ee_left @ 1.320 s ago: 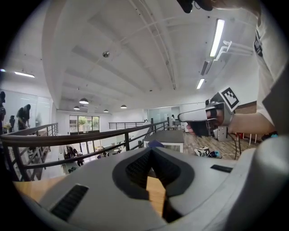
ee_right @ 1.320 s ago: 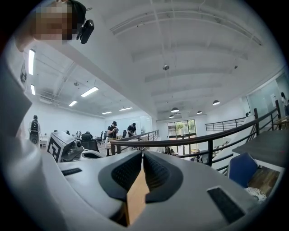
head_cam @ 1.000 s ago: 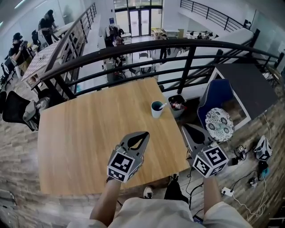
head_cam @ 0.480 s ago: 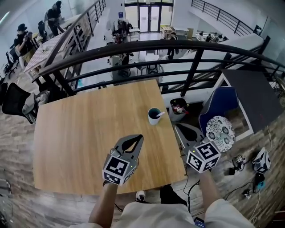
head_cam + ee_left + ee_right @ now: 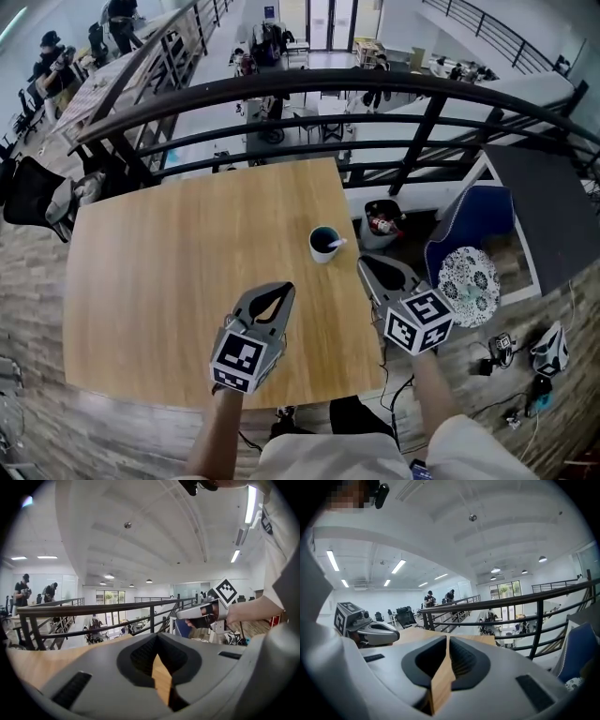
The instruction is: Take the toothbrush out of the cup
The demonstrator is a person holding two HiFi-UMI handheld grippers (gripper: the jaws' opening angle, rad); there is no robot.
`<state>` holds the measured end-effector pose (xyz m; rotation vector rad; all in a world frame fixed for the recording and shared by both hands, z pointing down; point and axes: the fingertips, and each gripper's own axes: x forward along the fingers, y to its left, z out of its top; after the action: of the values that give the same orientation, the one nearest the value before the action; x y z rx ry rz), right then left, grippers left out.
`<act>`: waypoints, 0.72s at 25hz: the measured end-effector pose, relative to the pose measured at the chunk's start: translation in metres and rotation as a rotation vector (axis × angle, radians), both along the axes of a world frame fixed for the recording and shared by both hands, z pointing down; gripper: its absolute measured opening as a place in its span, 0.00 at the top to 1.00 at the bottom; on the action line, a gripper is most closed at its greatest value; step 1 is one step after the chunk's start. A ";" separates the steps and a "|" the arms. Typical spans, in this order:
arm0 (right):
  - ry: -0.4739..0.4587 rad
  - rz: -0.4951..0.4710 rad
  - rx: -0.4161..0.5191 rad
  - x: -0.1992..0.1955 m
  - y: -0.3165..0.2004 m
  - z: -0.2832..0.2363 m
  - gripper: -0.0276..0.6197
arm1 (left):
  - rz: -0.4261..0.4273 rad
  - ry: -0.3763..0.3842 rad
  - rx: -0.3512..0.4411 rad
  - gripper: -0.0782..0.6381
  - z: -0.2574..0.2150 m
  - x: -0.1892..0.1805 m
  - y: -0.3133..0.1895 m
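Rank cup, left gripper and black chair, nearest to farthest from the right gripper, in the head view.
1. Cup, on the table just ahead-left of the right gripper, whose empty jaws are opening.
2. Left gripper, to its left.
3. Black chair, past the table's far left.

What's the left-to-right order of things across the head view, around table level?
Black office chair → left gripper, over the wooden table → white cup with teal inside, holding the white toothbrush → right gripper, jaws opening, nothing between them → round white-and-green patterned disc.
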<state>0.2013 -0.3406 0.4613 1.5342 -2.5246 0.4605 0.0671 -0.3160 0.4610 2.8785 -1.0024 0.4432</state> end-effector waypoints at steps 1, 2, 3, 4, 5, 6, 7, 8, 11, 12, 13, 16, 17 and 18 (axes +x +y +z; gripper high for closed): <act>0.001 -0.004 -0.004 0.001 -0.004 0.004 0.89 | -0.009 0.000 -0.002 0.87 0.003 0.001 -0.003; 0.005 -0.009 -0.009 0.002 -0.009 0.008 0.89 | -0.016 -0.002 -0.001 0.87 0.005 0.003 -0.006; 0.010 -0.015 -0.016 0.002 -0.012 0.012 0.87 | -0.021 -0.006 0.000 0.87 0.008 0.004 -0.008; 0.016 -0.022 -0.024 0.002 -0.016 0.018 0.87 | -0.026 -0.010 -0.001 0.87 0.010 0.006 -0.009; 0.023 -0.029 -0.031 0.002 -0.019 0.023 0.86 | -0.030 -0.015 -0.004 0.87 0.014 0.007 -0.010; 0.028 -0.035 -0.037 0.002 -0.023 0.027 0.86 | -0.034 -0.018 -0.007 0.87 0.017 0.007 -0.011; 0.033 -0.040 -0.041 0.002 -0.026 0.032 0.86 | -0.040 -0.020 -0.011 0.87 0.020 0.008 -0.013; 0.038 -0.045 -0.045 0.002 -0.030 0.036 0.86 | -0.046 -0.020 -0.015 0.87 0.023 0.008 -0.015; 0.044 -0.052 -0.071 0.003 -0.040 0.048 0.82 | -0.067 -0.023 -0.029 0.87 0.029 0.008 -0.019; 0.041 -0.053 -0.083 0.004 -0.044 0.051 0.77 | -0.074 -0.023 -0.036 0.87 0.031 0.008 -0.020; 0.038 -0.053 -0.093 0.004 -0.047 0.054 0.74 | -0.079 -0.022 -0.042 0.87 0.032 0.009 -0.021; 0.048 -0.058 -0.113 0.005 -0.054 0.063 0.73 | -0.089 -0.023 -0.055 0.87 0.037 0.010 -0.024; 0.055 -0.063 -0.120 0.005 -0.056 0.067 0.73 | -0.092 -0.024 -0.057 0.87 0.038 0.010 -0.024; 0.063 -0.067 -0.126 0.004 -0.057 0.071 0.73 | -0.094 -0.024 -0.060 0.87 0.040 0.010 -0.025</act>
<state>0.2050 -0.3973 0.5319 1.3927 -2.4409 0.5424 0.0771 -0.3410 0.5011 2.7662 -1.1035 0.4934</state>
